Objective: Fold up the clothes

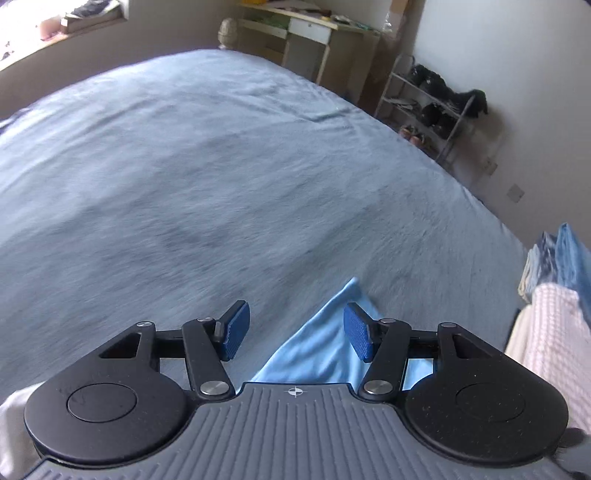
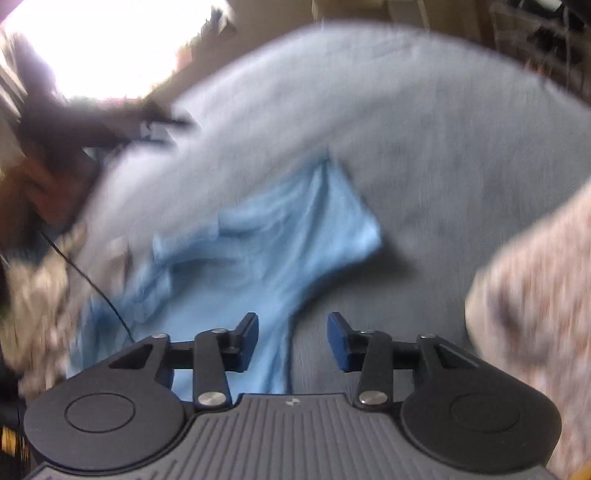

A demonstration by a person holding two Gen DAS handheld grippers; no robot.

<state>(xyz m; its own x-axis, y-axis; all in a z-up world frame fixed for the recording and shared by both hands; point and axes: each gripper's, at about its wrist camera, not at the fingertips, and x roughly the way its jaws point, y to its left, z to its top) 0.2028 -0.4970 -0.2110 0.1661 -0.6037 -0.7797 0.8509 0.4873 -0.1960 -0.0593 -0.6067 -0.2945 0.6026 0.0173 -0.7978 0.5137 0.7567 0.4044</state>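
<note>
A light blue garment (image 2: 258, 251) lies crumpled on the blue-grey bed (image 2: 424, 129), one sleeve reaching toward the bed's middle. My right gripper (image 2: 291, 341) hovers open over the garment's near edge, nothing between its fingers; this view is blurred. In the left wrist view a corner of the same light blue garment (image 1: 321, 347) pokes out under my left gripper (image 1: 295, 334), which is open with its blue pads (image 1: 356, 336) spread wide over the cloth. The other gripper (image 2: 92, 125) shows dark and blurred at the upper left of the right wrist view.
A pile of clothes, pink-white knit (image 1: 546, 332) and blue folded items (image 1: 569, 258), sits on the bed's right side. A blurred patterned fabric (image 2: 535, 295) is at the right. Beyond the bed stand a desk (image 1: 314, 33) and a shoe rack (image 1: 432, 107).
</note>
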